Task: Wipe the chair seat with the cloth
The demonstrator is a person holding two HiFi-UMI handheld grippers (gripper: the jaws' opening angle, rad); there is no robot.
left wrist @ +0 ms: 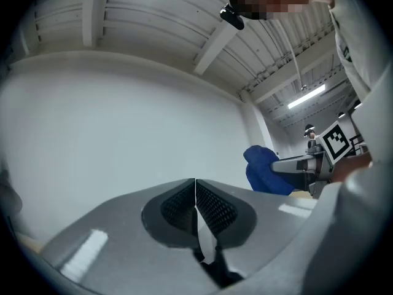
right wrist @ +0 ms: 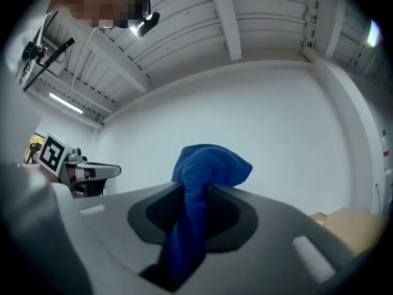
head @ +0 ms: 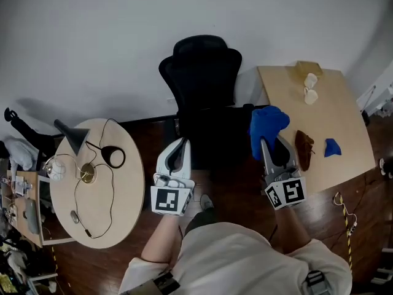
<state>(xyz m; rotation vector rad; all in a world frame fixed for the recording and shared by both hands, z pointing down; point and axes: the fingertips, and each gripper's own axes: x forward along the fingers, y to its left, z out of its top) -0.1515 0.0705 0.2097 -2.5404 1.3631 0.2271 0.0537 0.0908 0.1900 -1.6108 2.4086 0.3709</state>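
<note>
A black office chair (head: 202,72) stands against the white wall, its seat (head: 215,141) between my two grippers. My right gripper (head: 268,141) is shut on a blue cloth (head: 268,123), which bunches above the jaws (right wrist: 209,168) at the seat's right edge. My left gripper (head: 180,145) hangs at the seat's left edge, shut with nothing between its jaws (left wrist: 195,192). Both gripper views point up at the wall and ceiling. The left gripper view also catches the cloth (left wrist: 263,171) and the right gripper.
A round table (head: 95,183) with cables, a lamp and small items stands at the left. A wooden table (head: 319,125) at the right carries a brown object (head: 304,147), a second blue piece (head: 332,147) and pale cups (head: 310,88). Dark wood floor lies below.
</note>
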